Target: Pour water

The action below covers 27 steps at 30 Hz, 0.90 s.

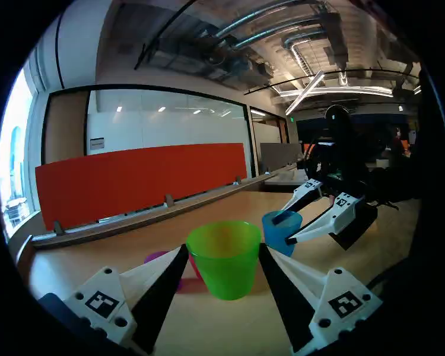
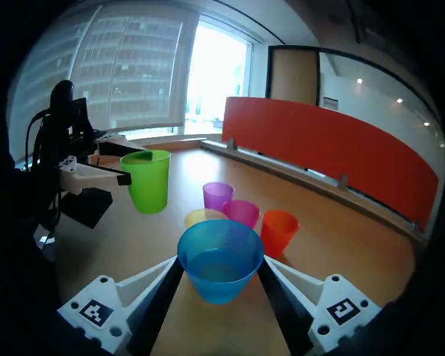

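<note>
Plainly, each gripper is clamped on a cup so that one can be tipped into the other. Nearest in the right gripper view, the right gripper [image 2: 221, 261] presses both fingers on the blue cup [image 2: 221, 282], held upright, probably to keep it level before the pour. A pale patch low inside may be water, though I cannot be sure. Just beyond it, a yellow cup [image 2: 200, 217], a purple cup [image 2: 216, 194], a pink cup [image 2: 241, 212] and an orange cup [image 2: 277, 231] stand clustered on the table [image 2: 341, 237]. Off to the side, the left gripper [image 2: 127, 166] grips the green cup [image 2: 146, 184], lifted clear of the table and apart from the blue one. A red screen [image 2: 329, 148] and a bright window [image 2: 216, 77] lie farthest back. The left gripper view sees the green cup only from outside, while the right gripper view looks down into the blue cup and onto the spare cups.
</note>
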### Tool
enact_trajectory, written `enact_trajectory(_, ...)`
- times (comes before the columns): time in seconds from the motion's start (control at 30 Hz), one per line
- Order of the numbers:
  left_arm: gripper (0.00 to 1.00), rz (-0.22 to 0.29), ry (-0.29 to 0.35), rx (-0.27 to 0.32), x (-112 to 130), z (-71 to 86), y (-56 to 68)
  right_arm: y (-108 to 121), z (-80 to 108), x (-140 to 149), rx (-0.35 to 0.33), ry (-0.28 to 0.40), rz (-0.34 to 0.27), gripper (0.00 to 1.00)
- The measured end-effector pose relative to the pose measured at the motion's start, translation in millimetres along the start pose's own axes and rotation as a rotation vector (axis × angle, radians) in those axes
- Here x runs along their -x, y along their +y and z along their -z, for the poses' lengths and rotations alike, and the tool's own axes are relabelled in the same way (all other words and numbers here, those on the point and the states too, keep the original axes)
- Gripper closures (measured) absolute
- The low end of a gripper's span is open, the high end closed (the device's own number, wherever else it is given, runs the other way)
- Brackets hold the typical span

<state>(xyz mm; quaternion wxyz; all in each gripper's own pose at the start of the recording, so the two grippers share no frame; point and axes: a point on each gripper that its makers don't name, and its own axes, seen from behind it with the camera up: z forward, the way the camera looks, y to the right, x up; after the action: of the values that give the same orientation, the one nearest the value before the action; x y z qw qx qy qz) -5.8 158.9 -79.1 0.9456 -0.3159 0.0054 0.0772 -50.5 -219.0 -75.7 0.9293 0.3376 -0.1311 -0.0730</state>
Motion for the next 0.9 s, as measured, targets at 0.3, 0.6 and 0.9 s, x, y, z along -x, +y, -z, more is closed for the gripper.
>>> enact_trajectory(0.3, 0.13, -0.044, -0.003, 0.027, 7.8, 5.2, 9.4, -4.4, -1.7, -5.7, -0.003, 0.017, 0.000, 0.11)
enact_trajectory(0.6, 0.13, -0.005, 0.014, 0.052, 7.1, 6.8, 16.5, -7.7, -4.4, -13.4, -0.009, 0.032, 0.011, 0.11)
enact_trajectory(0.9, 0.13, 0.000, 0.016, 0.056, 10.9, 9.1, 19.4, -10.0, -5.9, -29.0, -0.012, 0.054, 0.061, 0.11)
